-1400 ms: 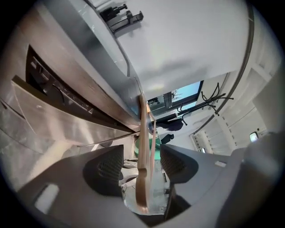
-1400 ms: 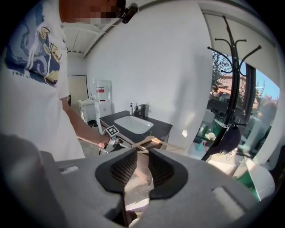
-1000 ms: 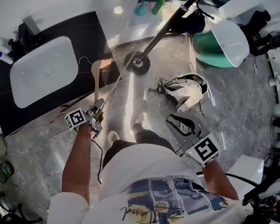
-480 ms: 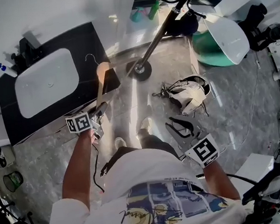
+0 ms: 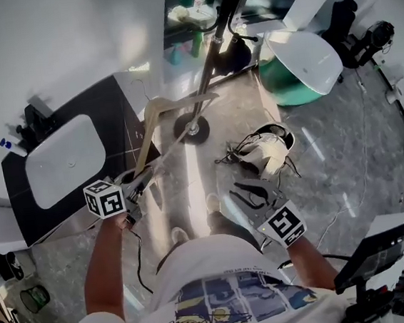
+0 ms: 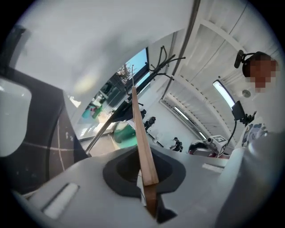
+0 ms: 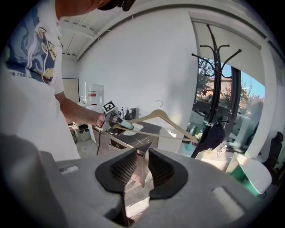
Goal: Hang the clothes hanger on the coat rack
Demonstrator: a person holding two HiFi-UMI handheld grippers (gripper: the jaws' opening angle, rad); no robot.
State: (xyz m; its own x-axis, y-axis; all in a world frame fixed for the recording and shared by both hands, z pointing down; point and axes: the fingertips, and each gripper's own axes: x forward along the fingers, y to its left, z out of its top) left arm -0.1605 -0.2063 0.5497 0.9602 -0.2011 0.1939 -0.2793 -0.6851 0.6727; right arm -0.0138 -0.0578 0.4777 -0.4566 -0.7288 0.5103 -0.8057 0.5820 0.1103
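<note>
We hold the hanger (image 5: 153,121) clamped by one end in our left tool (image 5: 141,179), up above the surface (image 5: 118,114) and short of the coat rack (image 5: 204,62) ahead, so hooking it remains, while our right tool (image 5: 247,190) hangs empty, jaws slightly parted.

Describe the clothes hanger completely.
The clothes hanger is pale wood, triangular, with two sloping arms, a straight lower bar and a thin metal hook on top. It is held in the air roughly upright, the left gripper shut on one end, its other end pointing toward the coat rack, not yet hung.
</note>
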